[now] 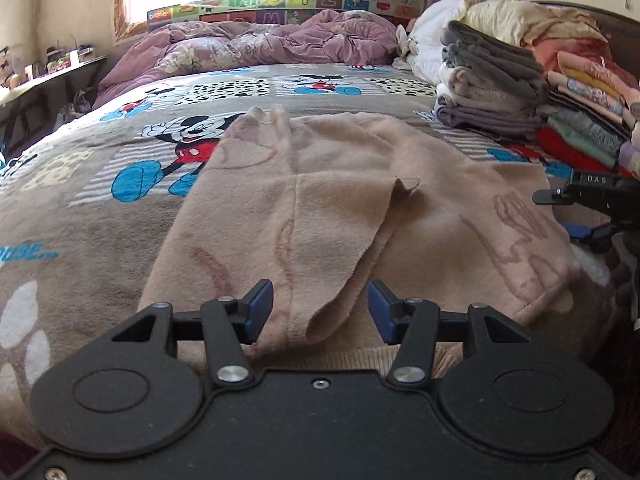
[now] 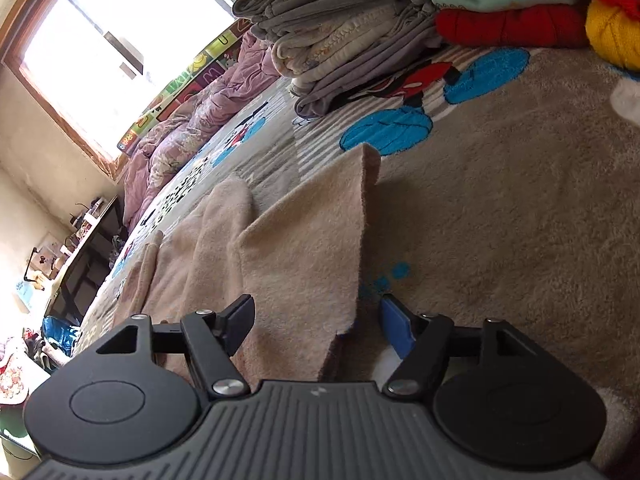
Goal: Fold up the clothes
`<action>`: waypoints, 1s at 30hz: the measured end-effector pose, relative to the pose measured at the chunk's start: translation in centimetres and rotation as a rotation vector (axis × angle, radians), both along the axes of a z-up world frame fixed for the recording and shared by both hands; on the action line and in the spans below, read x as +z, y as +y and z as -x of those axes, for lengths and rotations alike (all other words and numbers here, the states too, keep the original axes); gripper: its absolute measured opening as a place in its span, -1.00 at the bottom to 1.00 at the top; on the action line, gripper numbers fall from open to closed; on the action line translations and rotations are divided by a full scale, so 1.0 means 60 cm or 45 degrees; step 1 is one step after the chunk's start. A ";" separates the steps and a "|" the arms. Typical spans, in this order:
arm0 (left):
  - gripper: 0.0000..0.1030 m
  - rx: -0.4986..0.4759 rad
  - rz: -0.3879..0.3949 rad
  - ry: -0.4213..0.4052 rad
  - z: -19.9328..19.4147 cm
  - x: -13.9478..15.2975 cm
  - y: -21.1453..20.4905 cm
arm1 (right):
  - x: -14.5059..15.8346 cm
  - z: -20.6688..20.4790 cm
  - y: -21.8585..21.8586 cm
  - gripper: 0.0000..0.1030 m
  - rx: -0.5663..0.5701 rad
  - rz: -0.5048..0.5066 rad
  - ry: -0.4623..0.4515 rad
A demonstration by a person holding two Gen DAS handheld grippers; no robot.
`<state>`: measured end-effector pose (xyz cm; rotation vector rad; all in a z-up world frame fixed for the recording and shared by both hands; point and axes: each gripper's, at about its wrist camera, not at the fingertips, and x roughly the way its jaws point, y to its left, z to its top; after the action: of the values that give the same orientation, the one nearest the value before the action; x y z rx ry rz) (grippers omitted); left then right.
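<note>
1. Jaws apart on left gripper (image 1: 320, 310), straddling a raised fold of beige fleece garment (image 1: 340, 208).
2. Jaws apart on right gripper (image 2: 318, 326), over the garment's edge.
3. Spread flat on cartoon-print blanket (image 1: 100, 208), near folded stack (image 1: 492, 88).

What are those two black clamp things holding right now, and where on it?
Nothing. The left gripper stands open around a folded edge of the beige fleece garment without pinching it. The right gripper is open too, its fingers either side of the garment's edge.
</note>
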<state>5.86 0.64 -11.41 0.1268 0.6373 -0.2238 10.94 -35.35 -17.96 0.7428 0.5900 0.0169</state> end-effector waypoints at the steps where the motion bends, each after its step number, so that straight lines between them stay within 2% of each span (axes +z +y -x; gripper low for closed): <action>1: -0.01 -0.029 -0.071 -0.004 -0.004 -0.008 -0.015 | 0.002 -0.002 0.000 0.39 -0.001 -0.008 -0.010; 5: 0.00 -0.131 -0.404 -0.069 -0.009 -0.042 -0.070 | -0.002 -0.011 0.002 0.56 0.022 -0.020 -0.040; 8: 0.02 -0.170 -0.562 -0.106 -0.019 -0.061 -0.096 | -0.001 -0.013 0.006 0.68 0.042 -0.014 -0.058; 11: 0.02 -0.163 -0.630 -0.131 -0.040 -0.061 -0.107 | -0.001 -0.014 0.009 0.78 0.057 -0.015 -0.071; 13: -0.08 -0.153 -0.663 -0.146 -0.056 -0.058 -0.113 | -0.001 -0.013 0.010 0.78 0.062 -0.013 -0.075; 14: -0.21 -0.147 -0.680 -0.153 -0.064 -0.057 -0.116 | -0.001 -0.012 0.010 0.78 0.064 -0.011 -0.077; 16: -0.24 -0.137 -0.708 -0.162 -0.080 -0.054 -0.122 | -0.003 -0.010 0.003 0.75 0.038 -0.046 -0.088; 18: -0.27 -0.135 -0.717 -0.149 -0.098 -0.053 -0.128 | -0.006 -0.009 -0.003 0.69 0.014 -0.074 -0.097; 20: -0.27 -0.150 -0.734 -0.149 -0.119 -0.057 -0.139 | -0.007 -0.012 -0.003 0.68 0.009 -0.065 -0.104; 22: -0.35 -0.154 -0.735 -0.143 -0.141 -0.057 -0.149 | -0.008 -0.014 0.001 0.68 0.010 -0.041 -0.113; 23: -0.50 -0.151 -0.721 -0.142 -0.150 -0.052 -0.150 | -0.009 -0.014 0.003 0.68 0.014 -0.026 -0.117; 24: -0.76 -0.139 -0.705 -0.147 -0.157 -0.044 -0.147 | -0.009 -0.013 0.005 0.68 0.018 -0.012 -0.122; 25: -0.87 -0.127 -0.688 -0.152 -0.165 -0.036 -0.144 | -0.009 -0.012 0.007 0.68 0.022 0.002 -0.127; 26: -0.87 -0.109 -0.650 -0.152 -0.172 -0.024 -0.135 | -0.010 -0.011 0.006 0.68 0.024 0.001 -0.133; 30: -0.89 0.021 -0.352 -0.118 -0.188 0.041 -0.038 | -0.012 -0.006 0.006 0.68 0.031 0.006 -0.155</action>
<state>17.16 -1.66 -8.92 0.3959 0.5745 -0.1123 11.28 -34.98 -18.67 0.7244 0.4831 0.0829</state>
